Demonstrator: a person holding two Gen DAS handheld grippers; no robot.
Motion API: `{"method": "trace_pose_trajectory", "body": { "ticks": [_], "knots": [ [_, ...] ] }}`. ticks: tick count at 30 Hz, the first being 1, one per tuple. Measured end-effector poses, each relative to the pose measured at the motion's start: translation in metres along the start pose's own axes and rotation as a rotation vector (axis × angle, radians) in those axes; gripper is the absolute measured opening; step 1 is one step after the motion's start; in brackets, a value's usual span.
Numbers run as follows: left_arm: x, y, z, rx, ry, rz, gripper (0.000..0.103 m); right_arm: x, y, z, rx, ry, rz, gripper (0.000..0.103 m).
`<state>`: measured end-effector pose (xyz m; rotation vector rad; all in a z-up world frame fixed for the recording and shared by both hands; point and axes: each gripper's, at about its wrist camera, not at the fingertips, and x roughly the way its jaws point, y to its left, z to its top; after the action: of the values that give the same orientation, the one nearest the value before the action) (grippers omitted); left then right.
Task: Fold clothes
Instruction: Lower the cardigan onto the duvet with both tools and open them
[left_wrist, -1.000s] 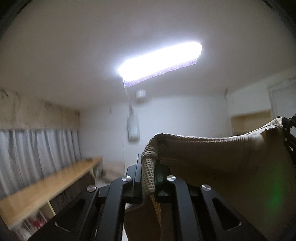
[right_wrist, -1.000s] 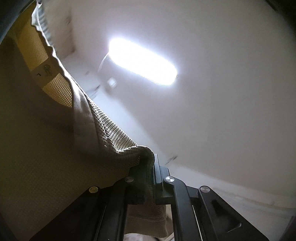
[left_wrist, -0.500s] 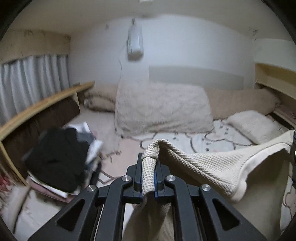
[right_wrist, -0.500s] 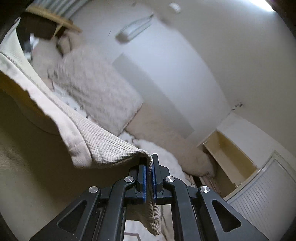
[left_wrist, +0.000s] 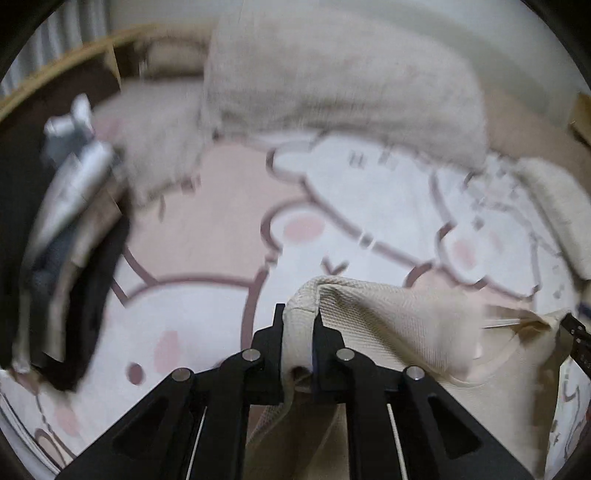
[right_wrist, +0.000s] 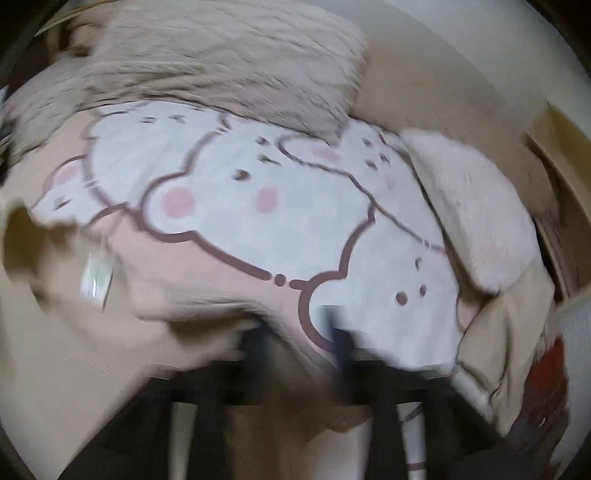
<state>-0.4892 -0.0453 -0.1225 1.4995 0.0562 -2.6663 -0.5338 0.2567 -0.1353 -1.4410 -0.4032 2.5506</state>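
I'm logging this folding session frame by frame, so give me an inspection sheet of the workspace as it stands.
Surface: bed sheet with a bear print, mostly bare in the middle.
Job's things: beige waffle-knit garment, bunched, hanging from the left gripper.
Clutter: dark and grey clothes pile at the left edge; fluffy pillows along the far side.
Grippers: left gripper pinches a garment fold, jaws starting to open; right gripper blurred, jaws opening, garment off to its left.
Cables: nothing seen.
Surroundings: wooden shelf and curtain far left; wooden shelving far right in the right wrist view.
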Motion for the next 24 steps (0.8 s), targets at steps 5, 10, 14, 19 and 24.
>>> {"method": "trace_pose_trajectory", "body": {
  "ticks": [5,10,14,19,24],
  "knots": [
    [0.018,-0.005,0.0,0.053,-0.027,0.092,0.033,-0.019,-0.016,-0.021,0.083,-0.092,-0.081,0.083],
    [0.003,0.009,-0.007,0.144,-0.094,0.113,0.044,-0.029,-0.054,-0.045,0.125,-0.075,0.046,0.082],
    [-0.033,0.04,-0.05,0.185,-0.09,0.027,0.044,-0.023,-0.087,-0.076,0.257,-0.015,0.225,0.068],
    [-0.083,0.084,-0.131,0.199,-0.039,-0.024,0.044,0.009,-0.12,-0.105,0.487,0.062,0.425,0.06],
    [-0.126,0.138,-0.219,0.017,0.029,-0.075,0.044,0.035,-0.1,-0.1,0.497,0.075,0.457,0.06]
  ]
}}
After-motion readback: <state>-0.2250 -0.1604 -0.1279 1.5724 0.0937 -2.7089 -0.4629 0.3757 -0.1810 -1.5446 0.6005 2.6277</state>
